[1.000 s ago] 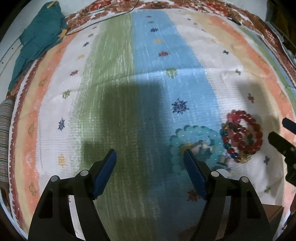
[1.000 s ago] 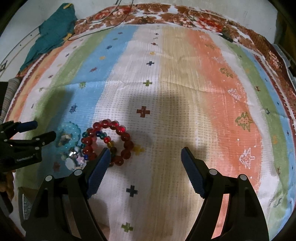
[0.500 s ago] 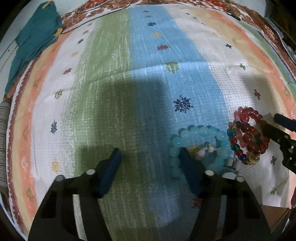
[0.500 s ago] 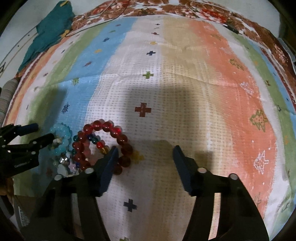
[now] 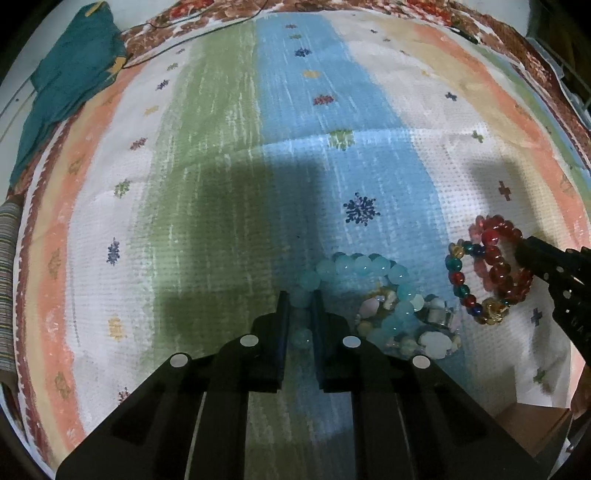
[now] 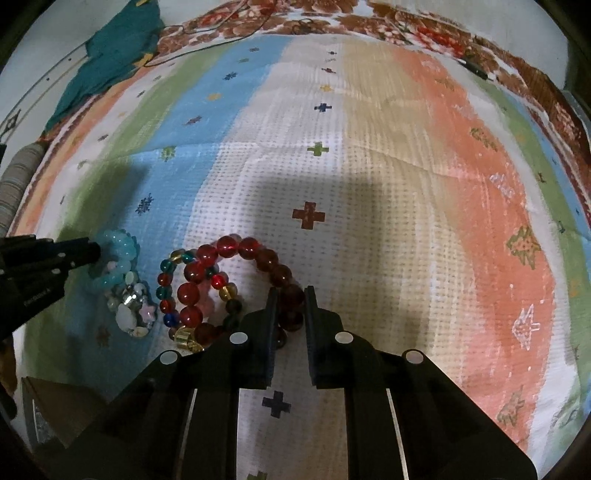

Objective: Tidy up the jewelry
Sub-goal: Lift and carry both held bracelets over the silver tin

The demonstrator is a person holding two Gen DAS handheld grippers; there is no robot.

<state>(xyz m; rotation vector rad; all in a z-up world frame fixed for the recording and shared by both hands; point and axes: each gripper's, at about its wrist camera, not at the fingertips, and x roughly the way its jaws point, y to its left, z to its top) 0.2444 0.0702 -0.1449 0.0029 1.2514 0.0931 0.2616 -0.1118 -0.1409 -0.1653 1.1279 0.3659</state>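
Several bead bracelets lie in a heap on a striped cloth (image 5: 229,155). My left gripper (image 5: 300,301) is shut on the pale blue bead bracelet (image 5: 354,264), pinching its left side. My right gripper (image 6: 289,295) is shut on the big red bead bracelet (image 6: 236,246), pinching its right side. A small multicoloured bead bracelet (image 6: 166,286) and a white shell and crystal bracelet (image 6: 133,314) lie between the two. The right gripper shows at the right edge of the left wrist view (image 5: 532,251); the left gripper shows at the left edge of the right wrist view (image 6: 88,251).
A teal cloth (image 5: 70,77) lies at the far left corner with a thin black cable (image 6: 207,33) beside it. A brown box (image 5: 532,424) sits at the near edge of the cloth. A striped roll (image 6: 14,181) lies off the left edge.
Both grippers moved forward and down onto the heap and closed from wide open, the left on the pale blue bracelet, the right on the red one.
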